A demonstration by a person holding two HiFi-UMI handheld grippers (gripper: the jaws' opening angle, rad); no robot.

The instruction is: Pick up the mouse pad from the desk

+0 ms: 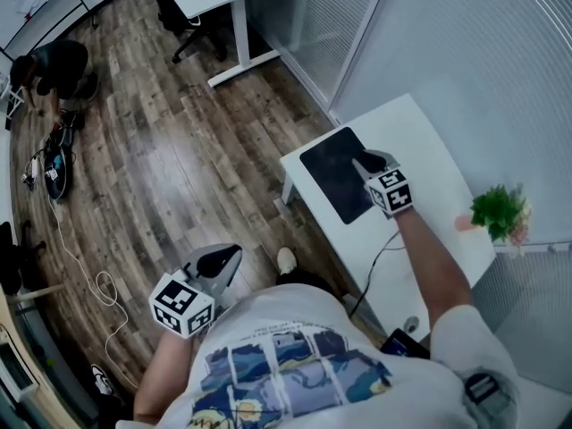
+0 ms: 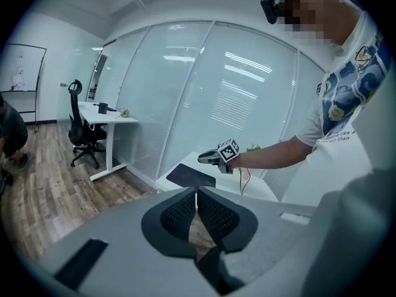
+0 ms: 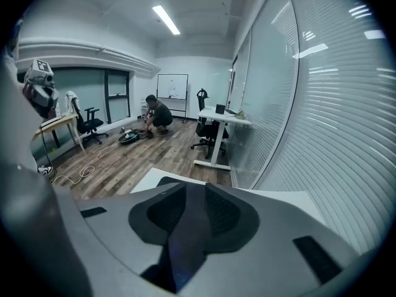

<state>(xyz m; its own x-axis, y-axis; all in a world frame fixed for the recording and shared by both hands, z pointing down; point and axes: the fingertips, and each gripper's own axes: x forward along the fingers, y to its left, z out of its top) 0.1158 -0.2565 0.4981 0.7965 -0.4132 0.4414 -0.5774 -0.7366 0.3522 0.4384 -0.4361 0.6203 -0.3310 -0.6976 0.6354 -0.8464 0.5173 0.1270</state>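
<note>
The grasp looks made: the right tool has its jaws closed on one edge of the mouse pad, which lies on the white counter, so next comes a steady lift; the left tool hangs closed and empty.

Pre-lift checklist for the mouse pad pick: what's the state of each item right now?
1. Grip: right hand-held gripper has its jaws closed on the edge of the black rectangular mouse pad: ok.
2. Nothing resting on the pad: ok.
3. Left hand-held gripper shut, empty, away from the white desk: ok.
4. Green potted plant well apart from the pad: ok.
5. Grip deep enough to hold during the lift: cannot tell.
</note>
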